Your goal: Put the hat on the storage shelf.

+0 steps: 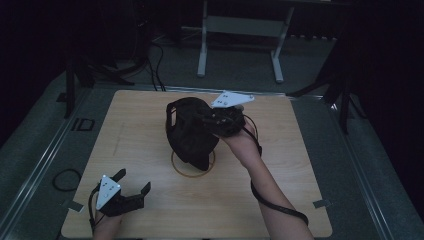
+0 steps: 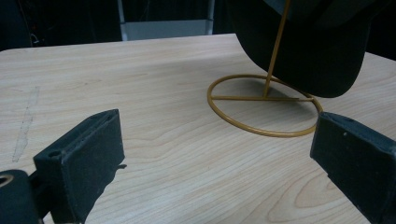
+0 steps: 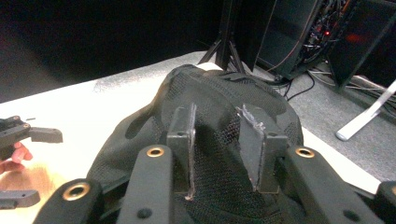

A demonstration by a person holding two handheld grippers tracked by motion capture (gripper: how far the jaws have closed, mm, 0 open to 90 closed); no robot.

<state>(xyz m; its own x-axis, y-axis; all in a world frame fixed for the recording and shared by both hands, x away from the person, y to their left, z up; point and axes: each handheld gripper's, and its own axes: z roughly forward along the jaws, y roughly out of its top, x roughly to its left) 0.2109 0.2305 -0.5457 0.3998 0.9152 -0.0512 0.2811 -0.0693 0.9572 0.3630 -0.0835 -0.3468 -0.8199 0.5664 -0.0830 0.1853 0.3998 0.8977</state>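
the right tool (image 1: 220,120) sits at the centre of the high view, its jaws closed part way onto a fold of a black mesh cap (image 1: 187,132); in the right gripper view the two jaws stand close together with the cap's (image 3: 219,112) netted cloth pinched between them. the person's right hand (image 1: 242,142) holds this tool from the lower right, and a black cable trails down the forearm toward the bottom of the frame. the cap hangs over a thin gold wire stand (image 1: 192,167), whose round ring base lies flat on the desk (image 1: 150,210) just below the cap; in the left gripper view the stand's (image 2: 264,102) upright rod rises from a crossbar in the ring into the dark cap (image 2: 308,51) at the upper right. the left tool (image 1: 132,192) rests low at the lower left of the high view, well apart from the cap, its jaws spread wide with nothing between them, the bare wood of the desk (image 2: 140,84) showing in the gap. a loop of cable (image 1: 67,179) lies off the desk's left edge.
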